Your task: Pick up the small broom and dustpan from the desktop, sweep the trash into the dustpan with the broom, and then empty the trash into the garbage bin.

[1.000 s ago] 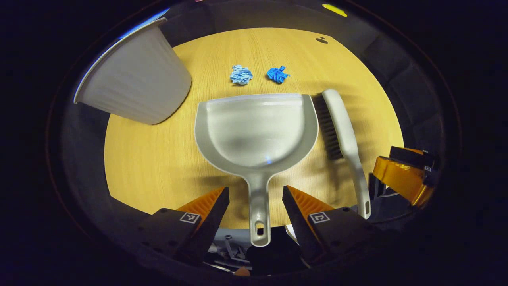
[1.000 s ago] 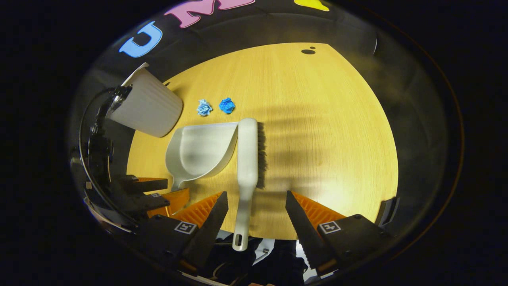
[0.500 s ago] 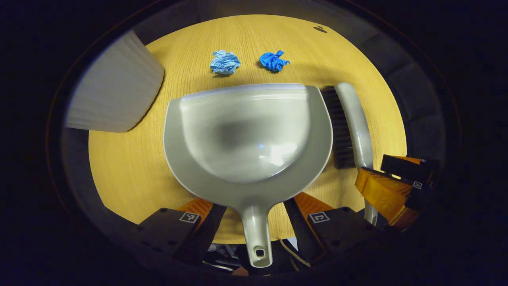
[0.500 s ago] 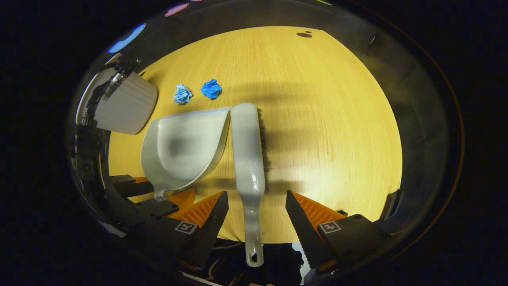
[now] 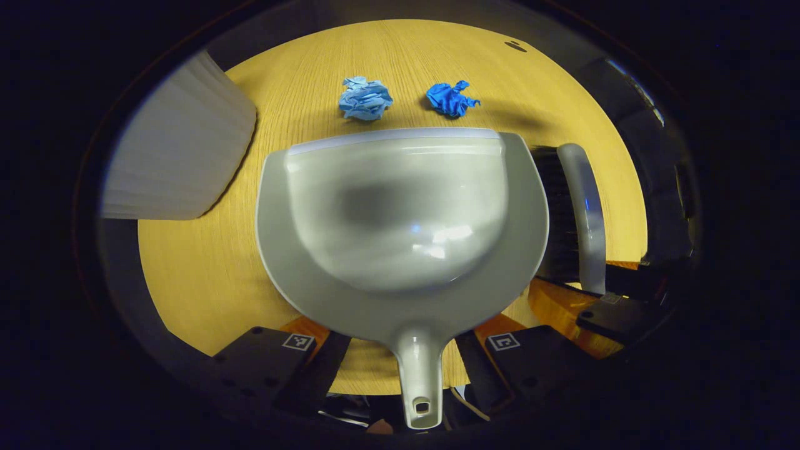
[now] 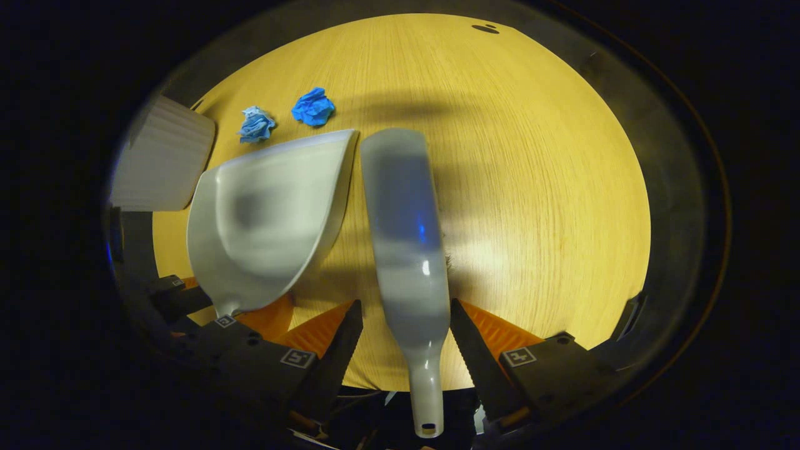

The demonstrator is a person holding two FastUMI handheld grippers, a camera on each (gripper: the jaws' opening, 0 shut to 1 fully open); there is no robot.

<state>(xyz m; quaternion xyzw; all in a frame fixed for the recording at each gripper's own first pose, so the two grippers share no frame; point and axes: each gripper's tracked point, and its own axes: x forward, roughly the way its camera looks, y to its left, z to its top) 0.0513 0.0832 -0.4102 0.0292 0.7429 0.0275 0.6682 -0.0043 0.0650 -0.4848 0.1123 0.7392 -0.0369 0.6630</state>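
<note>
Left gripper (image 5: 403, 359): jaws apart, one finger on each side of the dustpan (image 5: 400, 219) handle, with a gap visible on both sides; no contact with the handle can be made out.

Right gripper (image 6: 405, 350): jaws apart, straddling the neck of the small broom (image 6: 403, 225); whether the inner faces touch the broom cannot be told. The same gripper appears at the lower right of the left gripper view, just beside the dustpan.

Dustpan: pale grey, lying flat on the wooden desktop (image 5: 200, 269), handle pointing toward the left gripper's camera, open lip facing away toward the trash. Pan empty.

Small broom: pale grey back, dark bristles, lying on the desktop just beside the dustpan's right edge, roughly parallel to it, handle end with a hanging hole toward the right gripper's camera.

Trash: one light blue paper wad (image 5: 365, 99) and one dark blue paper wad (image 5: 451, 100), side by side but apart, on the desktop just beyond the dustpan lip.

Garbage bin (image 5: 178, 162): white, ribbed wall, at the desktop's left side, well apart from the wads, near the dustpan's left edge.
</note>
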